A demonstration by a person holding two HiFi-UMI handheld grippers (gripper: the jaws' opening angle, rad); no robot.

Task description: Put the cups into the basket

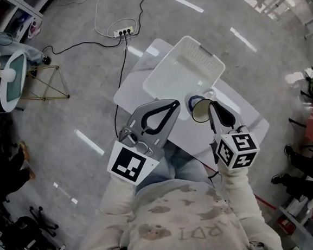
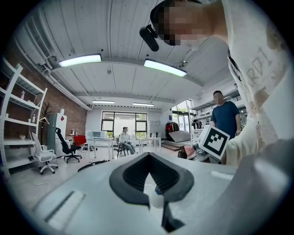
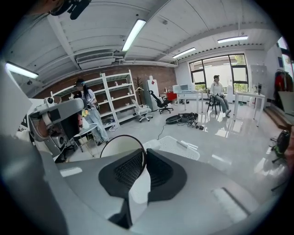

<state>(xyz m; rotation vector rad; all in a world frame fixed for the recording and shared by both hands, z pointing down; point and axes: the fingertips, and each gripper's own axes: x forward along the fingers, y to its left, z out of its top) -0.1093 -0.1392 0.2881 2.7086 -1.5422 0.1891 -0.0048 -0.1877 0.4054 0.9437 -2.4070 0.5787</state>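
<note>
The white basket [image 1: 160, 72] lies on the small white table [image 1: 129, 91], just beyond both grippers. My right gripper [image 1: 211, 107] is shut on the rim of a white cup [image 1: 200, 111] with a dark rim, held tilted just above the table's near right part. In the right gripper view, that cup [image 3: 120, 148] stands out left of the jaws, with the basket [image 3: 177, 146] behind it. A second cup with a blue rim [image 1: 193, 100] sits right behind the held one, partly hidden. My left gripper [image 1: 174, 105] hovers beside them with its fingertips together and nothing between them.
A power strip with cables [image 1: 122, 31] lies on the floor beyond the table. A gold wire stand [image 1: 44, 82] and a seated person's legs [image 1: 11, 172] are at the left. Shelving [image 3: 115, 101] stands in the background, and a person in a blue shirt [image 2: 225, 118] stands nearby.
</note>
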